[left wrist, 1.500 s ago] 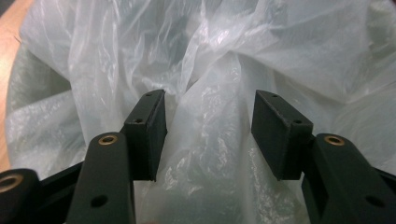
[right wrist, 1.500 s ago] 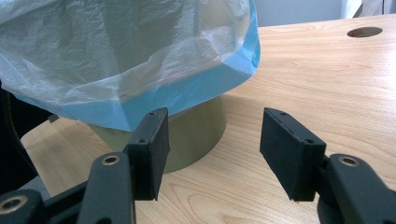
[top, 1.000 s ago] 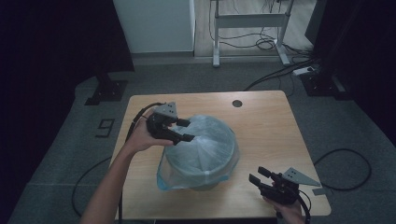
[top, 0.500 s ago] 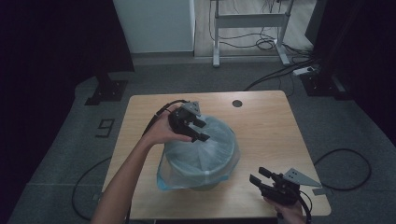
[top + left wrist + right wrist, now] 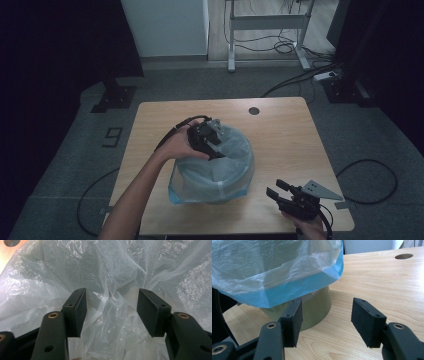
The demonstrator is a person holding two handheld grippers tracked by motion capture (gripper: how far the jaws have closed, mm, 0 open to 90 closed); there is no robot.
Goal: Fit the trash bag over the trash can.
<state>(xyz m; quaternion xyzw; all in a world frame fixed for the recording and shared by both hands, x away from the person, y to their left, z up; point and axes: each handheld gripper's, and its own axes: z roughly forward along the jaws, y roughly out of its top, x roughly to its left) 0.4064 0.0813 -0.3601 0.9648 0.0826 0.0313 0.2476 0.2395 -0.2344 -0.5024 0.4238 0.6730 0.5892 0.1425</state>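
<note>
over the bag's far rim now, left tongs agape, empty; right tongs likewise.

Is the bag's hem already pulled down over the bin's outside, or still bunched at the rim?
Pulled down: the plastic bag drapes over the bin, its blue hem hanging partway down the olive wall.

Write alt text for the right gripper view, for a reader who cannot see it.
Seen along the open right gripper, whose two black jaws hold nothing, an olive-green round bin stands on the light wooden table. A translucent blue-tinted plastic bag liner is draped over the bin's rim and hangs partway down its side. A round hole shows in the tabletop at upper right.
</note>
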